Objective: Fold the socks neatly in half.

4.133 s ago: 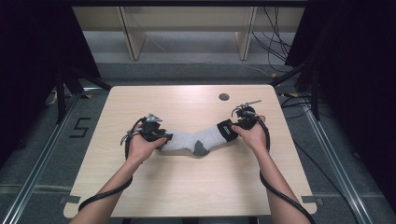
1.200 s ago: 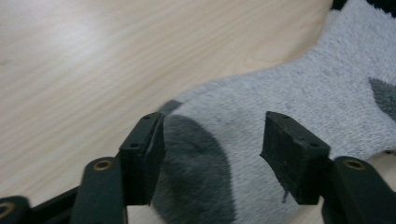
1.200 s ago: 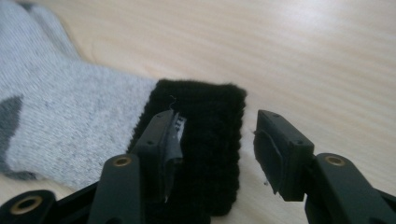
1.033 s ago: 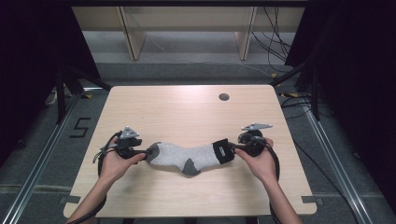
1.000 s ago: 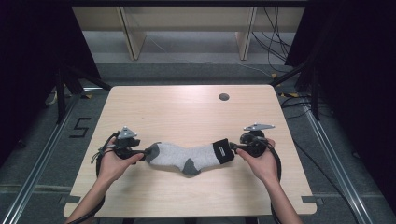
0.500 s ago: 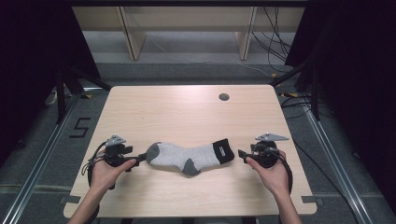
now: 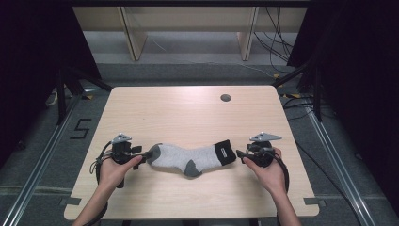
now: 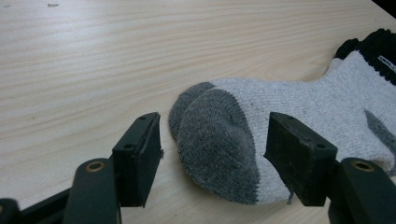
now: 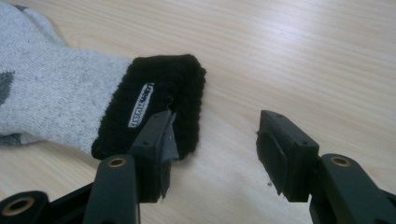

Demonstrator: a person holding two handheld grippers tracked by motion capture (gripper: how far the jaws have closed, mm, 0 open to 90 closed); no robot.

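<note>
A grey knitted sock with a dark grey toe and heel and a black ribbed cuff lies flat and stretched out on the pale wooden tabletop, near the person's edge of it, toe toward the left gripper and cuff toward the right gripper.

As a judgement from how things lie, the laying-out of the sock looks done: it rests on its own, straight but for the bend at the heel, and neither gripper has hold of it. What may be left is a fold or a carry, and nothing of that has begun.

In the left gripper view the left gripper has its 2 jaws standing wide, 1 on each side of the sock's toe, with a gap between each pad and the fabric; the jaws have just been closing a little, yet they grip nothing. In the right gripper view the right gripper is also wide apart: 1 jaw sits over the outer corner of the sock's cuff, the other over bare wood beside the sock. These jaws too have just been closing somewhat, with no fabric pinched.
</note>
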